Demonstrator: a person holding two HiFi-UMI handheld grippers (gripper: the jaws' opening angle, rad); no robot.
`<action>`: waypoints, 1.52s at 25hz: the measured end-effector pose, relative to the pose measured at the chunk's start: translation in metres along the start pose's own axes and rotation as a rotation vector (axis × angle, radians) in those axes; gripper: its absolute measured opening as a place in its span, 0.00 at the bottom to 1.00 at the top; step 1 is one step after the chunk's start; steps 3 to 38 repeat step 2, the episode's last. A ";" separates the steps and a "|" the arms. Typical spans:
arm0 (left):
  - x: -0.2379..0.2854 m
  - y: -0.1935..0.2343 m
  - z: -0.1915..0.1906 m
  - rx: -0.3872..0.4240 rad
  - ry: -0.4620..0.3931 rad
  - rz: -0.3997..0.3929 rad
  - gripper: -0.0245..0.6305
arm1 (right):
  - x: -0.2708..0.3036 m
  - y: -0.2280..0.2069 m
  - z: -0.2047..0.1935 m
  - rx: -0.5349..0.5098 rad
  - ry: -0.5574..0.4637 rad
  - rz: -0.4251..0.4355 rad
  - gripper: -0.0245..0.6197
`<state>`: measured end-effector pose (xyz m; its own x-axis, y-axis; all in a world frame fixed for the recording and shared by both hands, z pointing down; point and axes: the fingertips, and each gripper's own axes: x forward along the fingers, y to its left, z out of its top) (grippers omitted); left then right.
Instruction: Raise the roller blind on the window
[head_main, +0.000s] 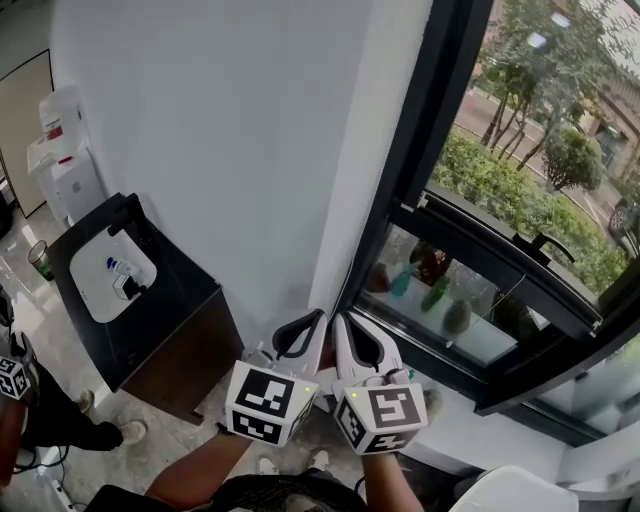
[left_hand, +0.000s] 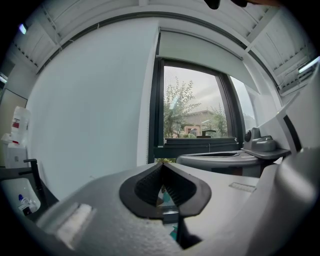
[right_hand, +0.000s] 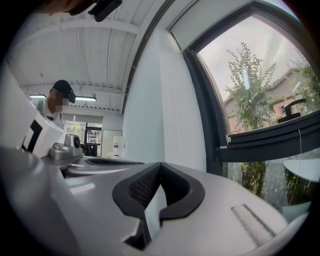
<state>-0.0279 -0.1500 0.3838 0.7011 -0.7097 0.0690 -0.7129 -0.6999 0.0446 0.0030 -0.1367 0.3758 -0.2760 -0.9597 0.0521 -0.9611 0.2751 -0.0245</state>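
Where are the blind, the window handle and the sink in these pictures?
blind (left_hand: 205, 52), left gripper view, middle of the pale fabric.
window handle (head_main: 541, 244), head view, its black lever.
sink (head_main: 88, 290), head view, bare white bowl.

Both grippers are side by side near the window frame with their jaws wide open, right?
No. The left gripper and right gripper are side by side near the window frame, but their jaws are shut, not open; each gripper view shows it.
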 end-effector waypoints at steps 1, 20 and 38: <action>0.000 0.000 0.000 0.001 0.002 0.001 0.04 | -0.001 0.000 -0.001 0.001 0.002 0.000 0.05; -0.001 0.000 -0.001 0.002 0.003 0.001 0.04 | -0.001 0.000 -0.001 0.003 0.004 -0.001 0.05; -0.001 0.000 -0.001 0.002 0.003 0.001 0.04 | -0.001 0.000 -0.001 0.003 0.004 -0.001 0.05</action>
